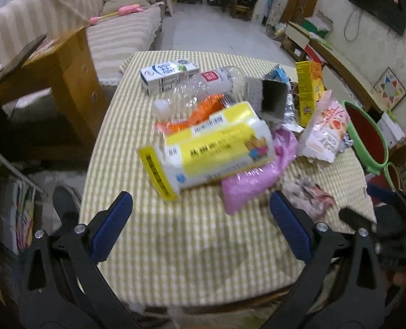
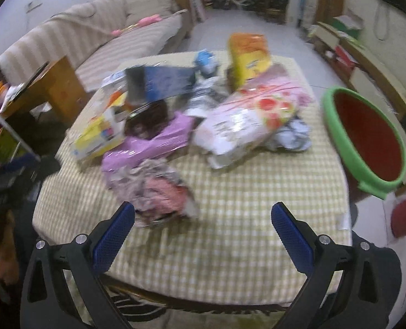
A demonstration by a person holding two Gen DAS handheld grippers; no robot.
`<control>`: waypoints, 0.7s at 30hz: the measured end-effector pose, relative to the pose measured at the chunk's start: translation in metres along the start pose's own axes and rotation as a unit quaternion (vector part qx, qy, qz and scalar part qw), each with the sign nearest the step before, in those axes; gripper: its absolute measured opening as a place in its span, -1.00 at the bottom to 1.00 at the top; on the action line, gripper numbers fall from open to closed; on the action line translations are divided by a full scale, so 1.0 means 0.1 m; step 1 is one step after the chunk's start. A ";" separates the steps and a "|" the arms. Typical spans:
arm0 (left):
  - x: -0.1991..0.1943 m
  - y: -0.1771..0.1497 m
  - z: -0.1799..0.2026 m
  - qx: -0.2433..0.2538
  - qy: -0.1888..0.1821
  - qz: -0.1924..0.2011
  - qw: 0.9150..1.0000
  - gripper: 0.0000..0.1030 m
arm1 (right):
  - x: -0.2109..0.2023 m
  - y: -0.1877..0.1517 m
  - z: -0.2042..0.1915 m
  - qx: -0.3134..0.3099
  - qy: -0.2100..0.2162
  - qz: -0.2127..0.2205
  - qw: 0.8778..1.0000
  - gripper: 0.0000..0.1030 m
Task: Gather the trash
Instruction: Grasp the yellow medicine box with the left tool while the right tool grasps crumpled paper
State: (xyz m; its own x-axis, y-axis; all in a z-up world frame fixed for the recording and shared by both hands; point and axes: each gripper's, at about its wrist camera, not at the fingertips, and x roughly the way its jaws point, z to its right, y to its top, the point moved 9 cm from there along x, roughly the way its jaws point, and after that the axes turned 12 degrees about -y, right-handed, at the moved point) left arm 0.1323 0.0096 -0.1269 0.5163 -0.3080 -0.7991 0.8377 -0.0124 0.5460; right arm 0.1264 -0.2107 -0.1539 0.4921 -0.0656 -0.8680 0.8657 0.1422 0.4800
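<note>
A heap of trash lies on a table with a yellow checked cloth. It holds a yellow and white package, a pink bag, a clear plastic bottle, a milk carton, a pink flowered wrapper and a crumpled wrapper. My left gripper is open and empty, just short of the yellow package. My right gripper is open and empty, with its left finger beside the crumpled wrapper. A red bin with a green rim stands at the table's right edge.
A striped sofa and a wooden side table stand to the left. A low shelf with boxes runs along the right wall. The right gripper shows at the right edge of the left wrist view.
</note>
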 end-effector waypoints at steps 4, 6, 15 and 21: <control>0.18 0.16 -0.11 0.027 -0.010 -0.027 0.999 0.90 | 0.13 0.04 -0.19 -0.025 0.007 -0.010 1.000 0.86; 0.26 0.21 -0.14 0.036 -0.018 -0.037 0.999 0.90 | 0.22 0.08 -0.26 -0.038 0.006 -0.014 0.999 0.86; 0.64 0.30 0.05 0.179 -0.043 -0.096 0.978 0.90 | 0.45 0.26 -0.57 -0.056 0.026 -0.016 0.998 0.86; 0.82 0.31 0.01 0.226 -0.063 -0.121 0.964 0.90 | 0.65 0.30 -0.67 -0.062 0.032 -0.044 0.997 0.63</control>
State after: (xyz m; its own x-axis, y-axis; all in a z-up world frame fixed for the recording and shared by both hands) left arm 0.2002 -0.0174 -0.1751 0.2660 -0.3567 -0.8955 0.7527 -0.5036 0.4242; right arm 0.1785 -0.1448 -0.2042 0.4050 -0.0211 -0.9141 0.8849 0.2605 0.3861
